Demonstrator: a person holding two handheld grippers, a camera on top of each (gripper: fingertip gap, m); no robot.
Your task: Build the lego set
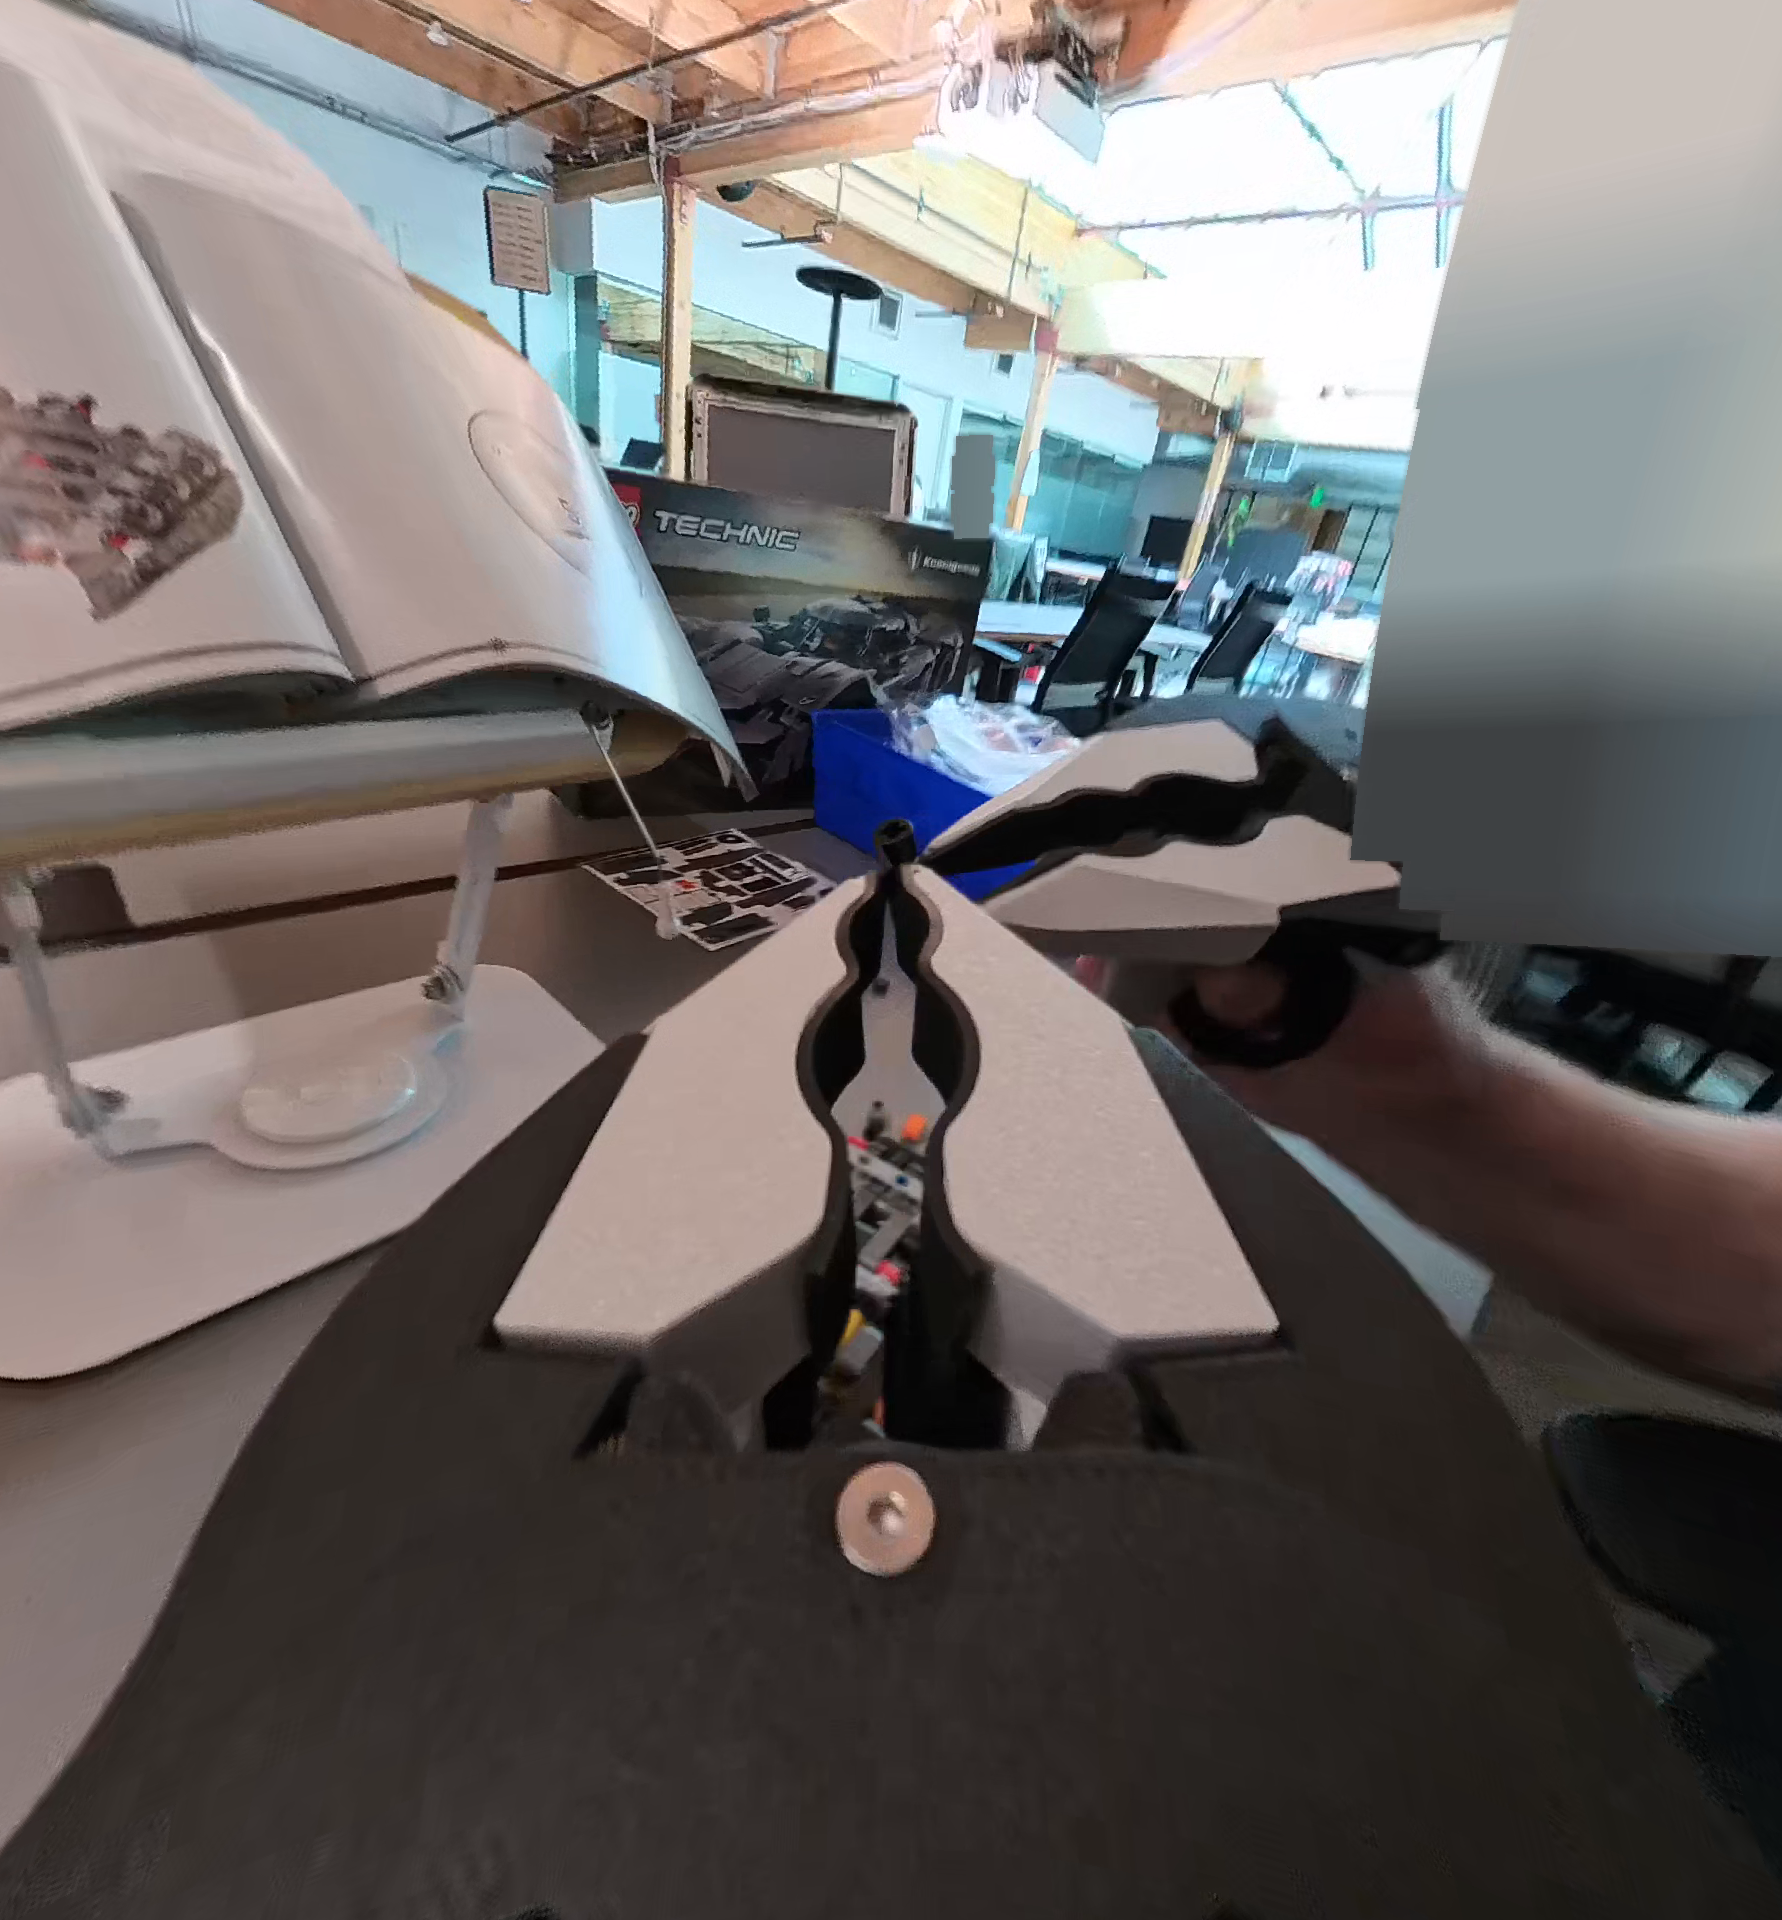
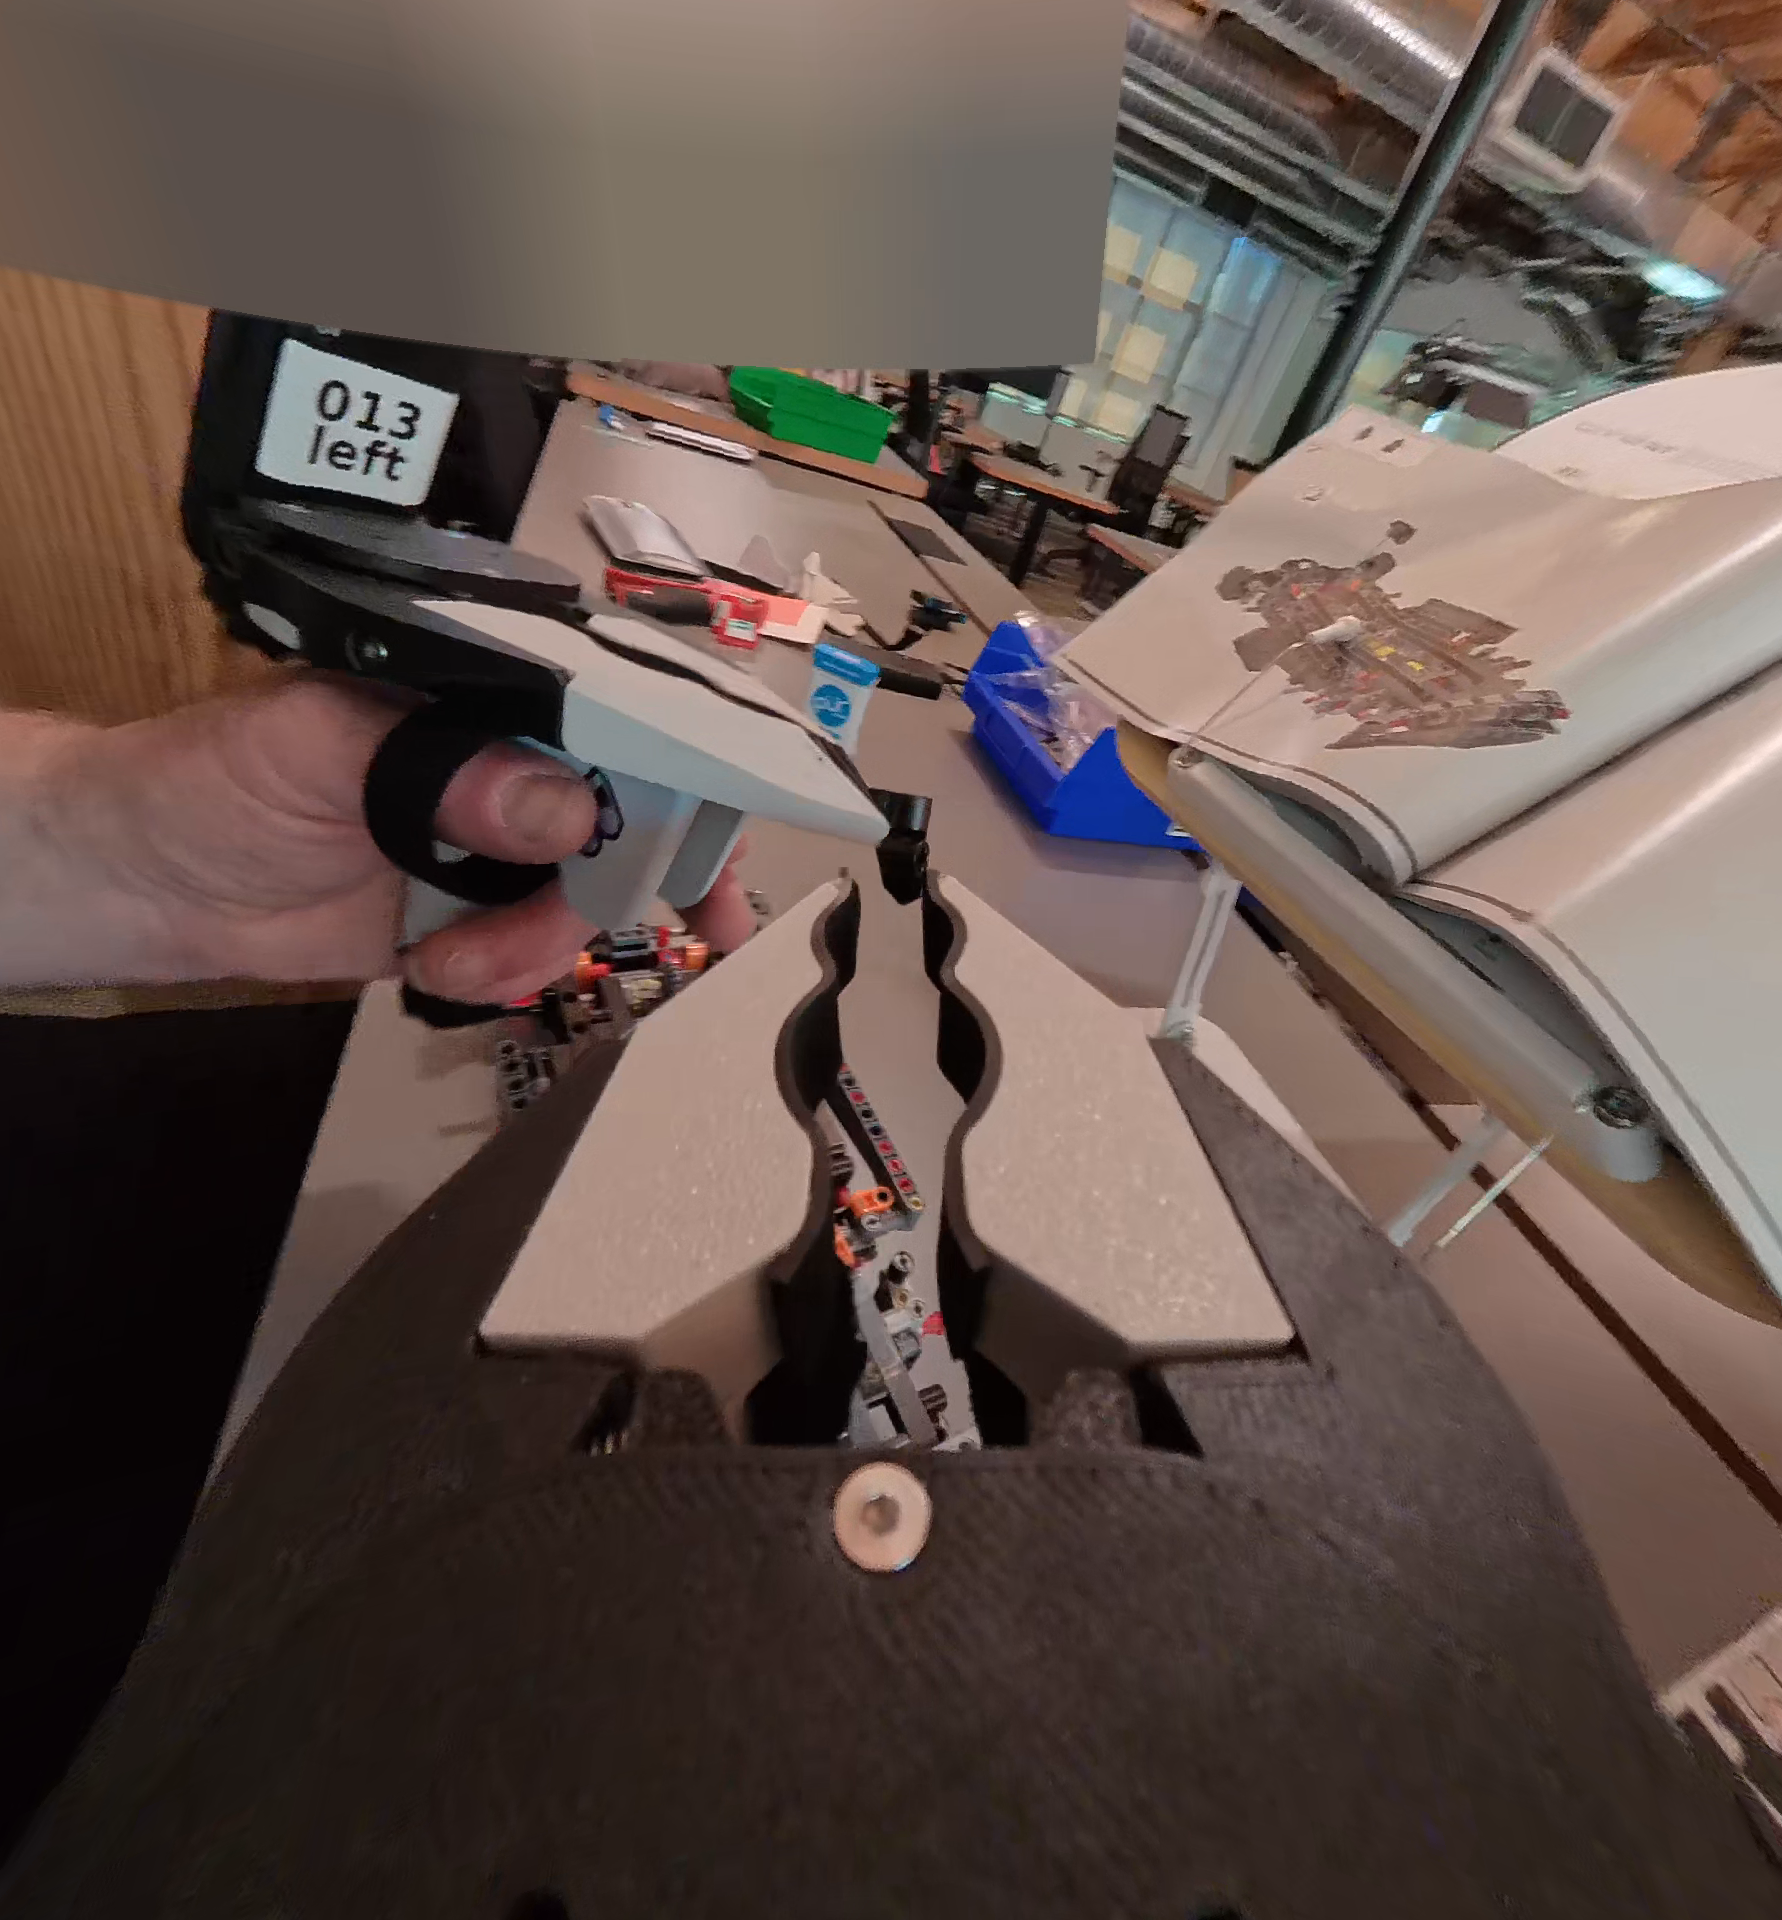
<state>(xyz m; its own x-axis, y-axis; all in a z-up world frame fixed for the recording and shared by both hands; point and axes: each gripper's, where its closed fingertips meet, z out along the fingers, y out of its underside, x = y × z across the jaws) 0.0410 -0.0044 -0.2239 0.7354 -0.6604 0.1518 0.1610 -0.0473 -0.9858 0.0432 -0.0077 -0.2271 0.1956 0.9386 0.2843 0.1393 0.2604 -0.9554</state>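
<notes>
A small black peg [image 1: 893, 844] sits pinched at the very tips of the left tool [image 1: 889, 883], raised above the bench [image 1: 243, 1455] with its open end poking out past the fingers. In the right wrist view the same peg [image 2: 905, 844] hangs from the left tool [image 2: 882, 826], just above the gap of the right tool [image 2: 889, 896], whose jaws stand slightly apart and grip nothing. In the left wrist view the right tool [image 1: 934, 852] comes in from the peg's right, its tips almost touching the peg. Below the peg, glimpsed between the fingers of both tools, lies the half-built model [image 2: 882, 1195] of grey and black beams with orange and red pins, resting on the bench. A hand [image 2: 274, 831] grips the left tool's handle, one finger through a black loop. Beyond the peg stands a blue bin [image 1: 876, 774] holding clear bags of parts, with the set's box [image 1: 825, 592] behind it. A sticker sheet [image 1: 715, 883] lies flat on the bench near the bin. To the peg's left in the left wrist view, an open manual [image 1: 274, 499] rests on a white stand [image 1: 191, 1174].
</notes>
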